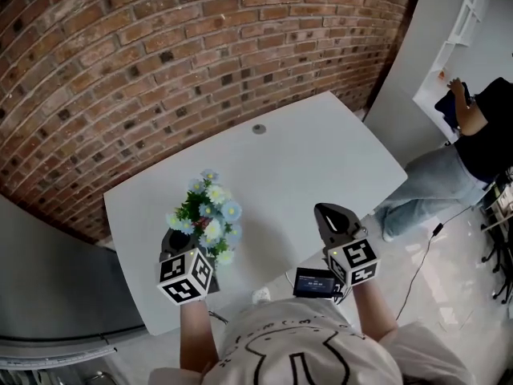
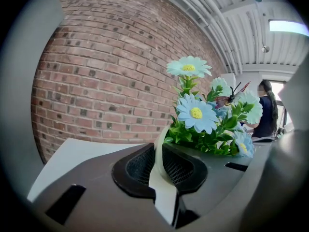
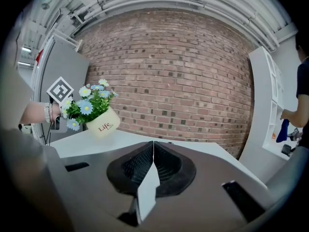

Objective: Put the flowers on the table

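Note:
A bunch of pale blue and white artificial flowers (image 1: 207, 211) stands in a small cream pot (image 3: 103, 123) with lettering on it. My left gripper (image 1: 175, 243) is shut on the pot's rim (image 2: 158, 170), which shows as a cream strip between the jaws, with the flowers (image 2: 195, 112) just beyond. In the right gripper view the pot hangs tilted over the left part of the white table (image 1: 321, 159), seemingly off its surface. My right gripper (image 1: 327, 215) is shut with nothing in it (image 3: 153, 151), near the table's front edge.
A brick wall (image 1: 160, 46) runs behind the table. A round grey grommet (image 1: 258, 128) sits near the table's far edge. A person (image 1: 473, 135) stands at a white shelf (image 1: 461, 30) to the right. A cable (image 1: 421, 255) trails over the floor.

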`<action>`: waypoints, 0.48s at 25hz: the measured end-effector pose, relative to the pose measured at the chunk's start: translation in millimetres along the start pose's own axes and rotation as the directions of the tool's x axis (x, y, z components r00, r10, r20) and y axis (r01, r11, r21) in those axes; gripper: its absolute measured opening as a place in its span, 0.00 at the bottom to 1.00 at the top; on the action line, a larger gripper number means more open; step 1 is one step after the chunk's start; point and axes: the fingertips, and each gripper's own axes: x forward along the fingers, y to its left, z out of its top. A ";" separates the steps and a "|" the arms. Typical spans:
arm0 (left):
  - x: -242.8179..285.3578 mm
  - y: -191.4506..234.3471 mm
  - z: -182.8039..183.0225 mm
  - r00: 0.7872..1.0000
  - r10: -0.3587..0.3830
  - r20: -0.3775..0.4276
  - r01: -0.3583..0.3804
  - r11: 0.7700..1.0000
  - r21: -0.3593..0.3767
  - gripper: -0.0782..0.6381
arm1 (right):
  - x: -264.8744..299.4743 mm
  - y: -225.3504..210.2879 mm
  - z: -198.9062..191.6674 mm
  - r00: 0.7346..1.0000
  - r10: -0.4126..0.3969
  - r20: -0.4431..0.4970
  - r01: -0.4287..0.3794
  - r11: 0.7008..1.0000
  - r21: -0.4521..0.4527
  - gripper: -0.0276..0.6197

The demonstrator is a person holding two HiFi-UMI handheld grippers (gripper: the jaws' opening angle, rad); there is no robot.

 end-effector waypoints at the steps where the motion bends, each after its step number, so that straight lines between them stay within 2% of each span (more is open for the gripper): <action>1: 6.7 2.5 1.7 1.000 -0.006 -0.002 0.006 1.000 0.002 0.18 | 5.7 -0.8 0.6 1.000 -0.006 -0.001 0.006 1.000 0.003 0.07; 12: 47.5 17.6 -5.4 0.998 -0.037 -0.042 0.037 0.999 0.007 0.19 | 39.7 -4.3 -1.2 0.999 -0.038 -0.026 0.038 0.999 0.011 0.07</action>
